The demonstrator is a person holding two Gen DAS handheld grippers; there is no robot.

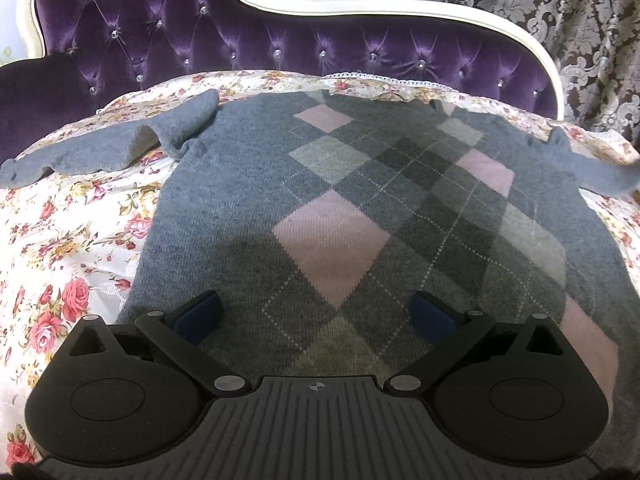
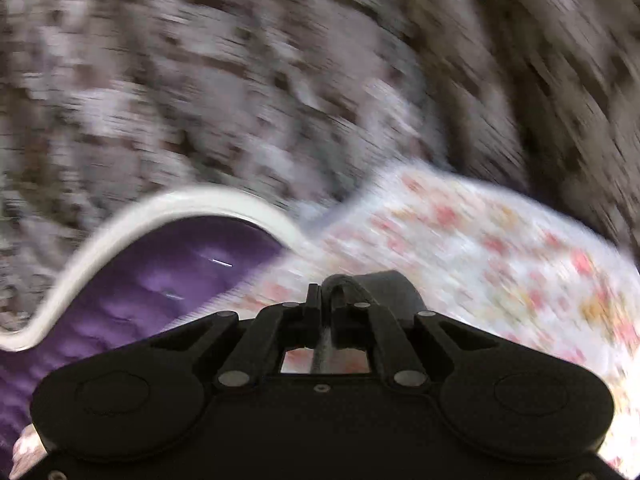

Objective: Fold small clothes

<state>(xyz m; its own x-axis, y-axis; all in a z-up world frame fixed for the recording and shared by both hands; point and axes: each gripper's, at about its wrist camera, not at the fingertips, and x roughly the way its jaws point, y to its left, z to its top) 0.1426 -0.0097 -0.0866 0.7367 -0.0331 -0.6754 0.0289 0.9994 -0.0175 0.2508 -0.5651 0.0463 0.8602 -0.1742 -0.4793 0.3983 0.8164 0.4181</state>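
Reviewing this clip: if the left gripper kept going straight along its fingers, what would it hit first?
Most likely the argyle sweater. The left gripper is open and angled down over the sweater's lower body, spread on the floral bedspread. Nothing else shows in that line, though its height above the knit is unclear.

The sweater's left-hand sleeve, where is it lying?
In the left wrist view the sleeve lies rumpled at upper left on the floral bedspread, below the purple headboard.
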